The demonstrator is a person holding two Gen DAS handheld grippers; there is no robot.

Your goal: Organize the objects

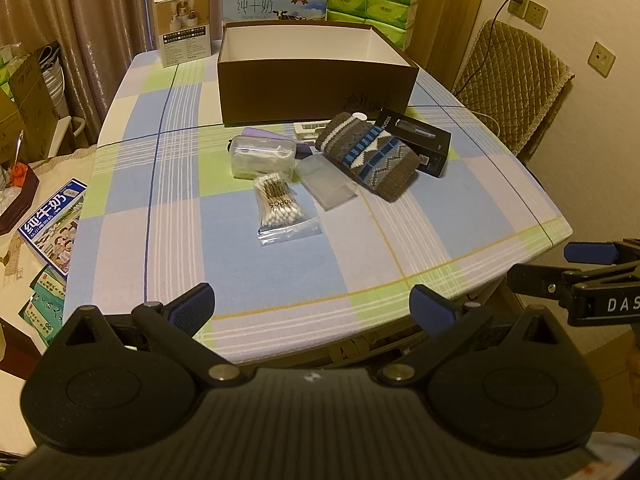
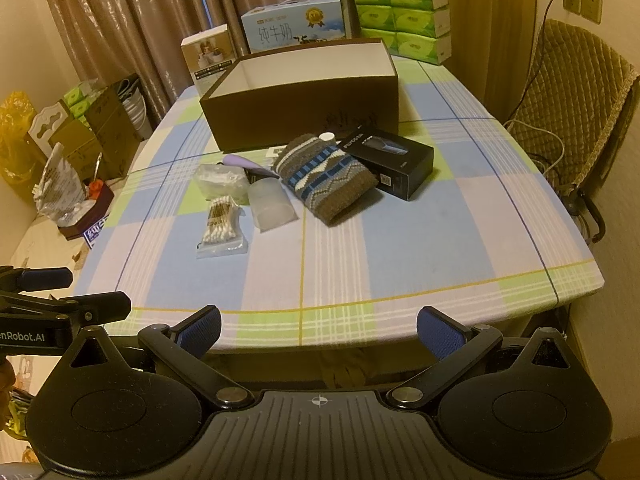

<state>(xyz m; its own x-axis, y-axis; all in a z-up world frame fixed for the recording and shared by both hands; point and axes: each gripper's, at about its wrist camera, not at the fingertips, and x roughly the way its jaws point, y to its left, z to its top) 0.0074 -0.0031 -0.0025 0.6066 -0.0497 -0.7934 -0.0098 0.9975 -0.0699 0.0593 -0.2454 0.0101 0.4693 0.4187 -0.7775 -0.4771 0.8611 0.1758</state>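
At the centre of both frames, a cluster of small things lies on the checked tabletop (image 1: 132, 184): a bag of cotton swabs (image 1: 280, 208) nearest the lower edge, a clear plastic case (image 1: 262, 157) just above it, a frosted translucent container (image 1: 326, 184) to its right, then a knitted patterned pouch (image 1: 370, 158) overlapping a black product box (image 1: 420, 140). Just above them stands an open brown storage box (image 1: 316, 80), its white inside showing. Left gripper (image 1: 314, 308) and right gripper (image 2: 318, 330) hover over the near table edge at the bottom of the frame, each spread wide and holding nothing, well apart from the cluster.
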